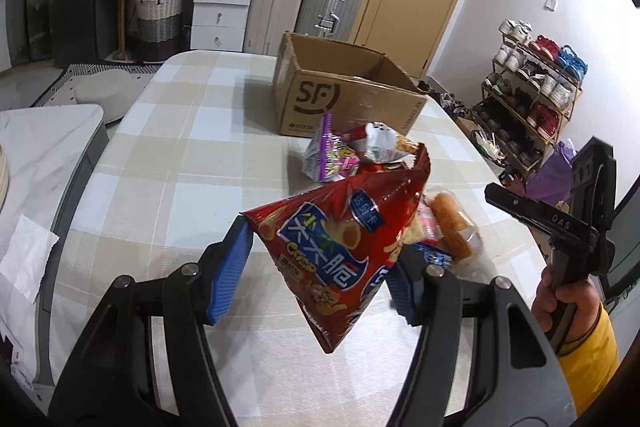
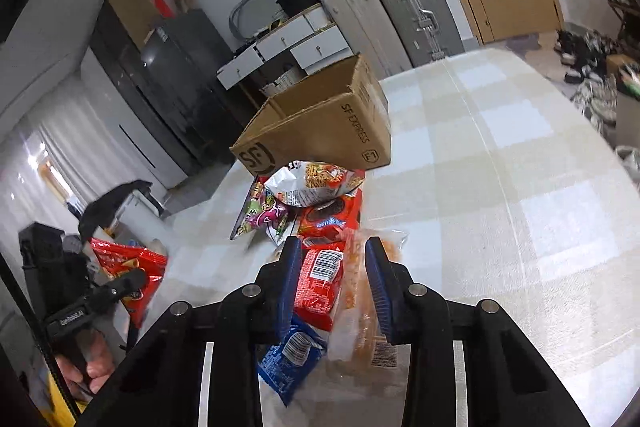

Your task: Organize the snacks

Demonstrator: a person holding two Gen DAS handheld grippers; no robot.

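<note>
My left gripper [image 1: 320, 267] is shut on a red crisp bag [image 1: 340, 239] and holds it above the checked table [image 1: 180, 155]; the bag also shows at the left of the right wrist view [image 2: 132, 267]. An open SF cardboard box [image 1: 336, 95] stands beyond the snack pile [image 1: 360, 151]. My right gripper [image 2: 334, 283] is open, its fingers astride a clear pack of orange snacks [image 2: 356, 291] beside a red packet [image 2: 320, 279] and a blue packet [image 2: 292, 351]. The box also shows in the right wrist view [image 2: 320, 127].
A noodle bag [image 2: 316, 187], a purple candy bag [image 2: 260, 215] and a red cookie pack [image 2: 328, 219] lie by the box. Suitcases [image 1: 320, 7], drawers [image 1: 220, 7] and a shoe rack [image 1: 532, 87] stand beyond the table.
</note>
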